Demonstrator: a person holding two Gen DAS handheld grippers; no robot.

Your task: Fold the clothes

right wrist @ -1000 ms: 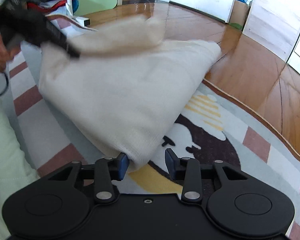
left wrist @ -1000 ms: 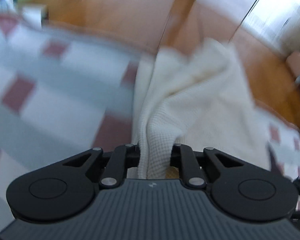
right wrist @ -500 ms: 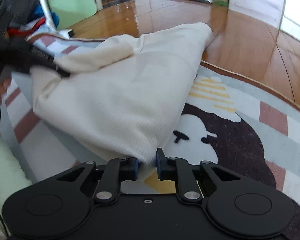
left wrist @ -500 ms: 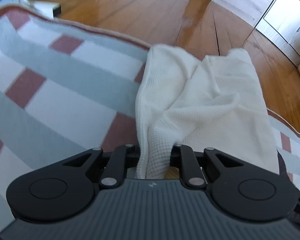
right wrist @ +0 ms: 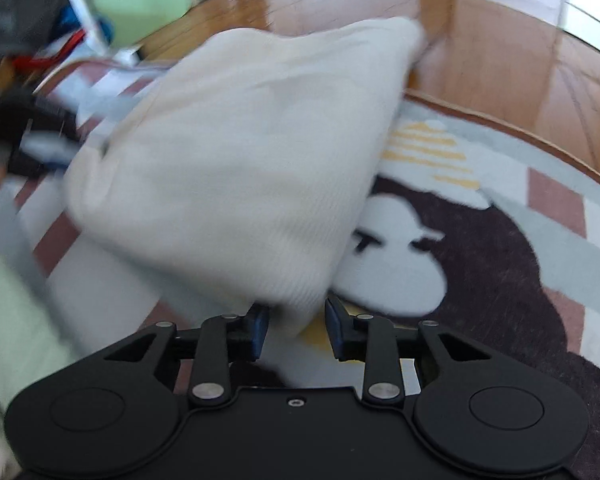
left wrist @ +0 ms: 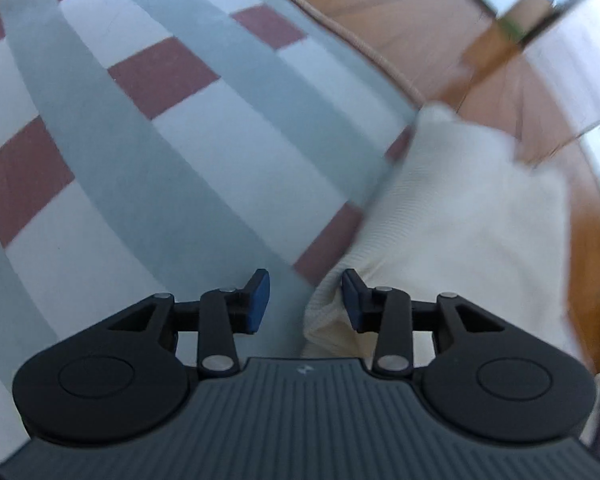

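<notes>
- Two claws show, one per wrist view, and both stand spread apart with nothing clamped between their blue pads.
- Left claw (left wrist: 305, 300): its jaws are wide. A corner of the cream knit garment (left wrist: 460, 240) lies just inside its right finger (left wrist: 352, 300), touching or nearly so; motion blur keeps me from telling which. Its left finger (left wrist: 258, 300) has only rug beneath it.
- From that corner the garment spreads ahead and to the right of the left claw, lying partly on the checked rug (left wrist: 140, 160) and reaching over the rug's edge onto the wooden floor (left wrist: 380, 12).
- Right claw (right wrist: 296, 328): its jaws are moderately spread, a lower corner of the cream knit garment (right wrist: 236, 168) hanging into the gap between the pads, seemingly loose.
- Ahead and to the left of the right claw the garment rises in a blurred mound.
- Writing: no readable words in either view; only a small pale mark sits on the left claw's ribbed body (left wrist: 302, 370).
- Only the right wrist view shows the rug's picture (right wrist: 400, 248), a white figure on dark brown with yellow stripes, just right of the garment.
- Only that view also shows the other claw as a dark blur (right wrist: 24, 120) at far left, and pale green fabric (right wrist: 8, 320) at lower left.
- Only the left wrist view shows the broad grey, white and red checks left of the claw.
</notes>
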